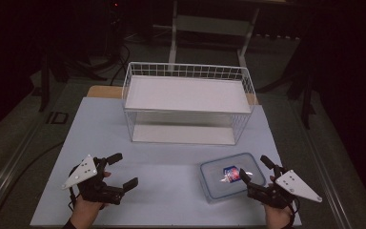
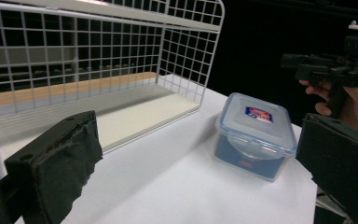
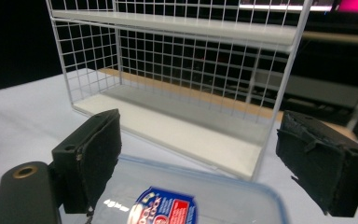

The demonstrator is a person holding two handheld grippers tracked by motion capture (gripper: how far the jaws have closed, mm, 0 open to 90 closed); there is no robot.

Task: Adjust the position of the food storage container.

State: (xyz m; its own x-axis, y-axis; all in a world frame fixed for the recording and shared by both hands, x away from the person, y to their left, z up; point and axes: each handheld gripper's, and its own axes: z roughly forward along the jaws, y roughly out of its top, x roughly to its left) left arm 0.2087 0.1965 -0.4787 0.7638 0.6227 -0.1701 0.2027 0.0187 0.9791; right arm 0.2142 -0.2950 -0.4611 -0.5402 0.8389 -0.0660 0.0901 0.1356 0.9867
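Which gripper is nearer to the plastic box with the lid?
Right. The right gripper hangs open at the lidded plastic box's right edge; the left gripper, also open, is well off to its left.

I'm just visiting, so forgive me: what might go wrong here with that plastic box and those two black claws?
The right gripper hangs open over the lidded box, near its right end; gripping only that end might tilt it or let it slip. The wire shelf rack stands just behind, so a lifted box may knock its front wires. The left gripper waits open, well off to the left, too far to steady anything quickly.
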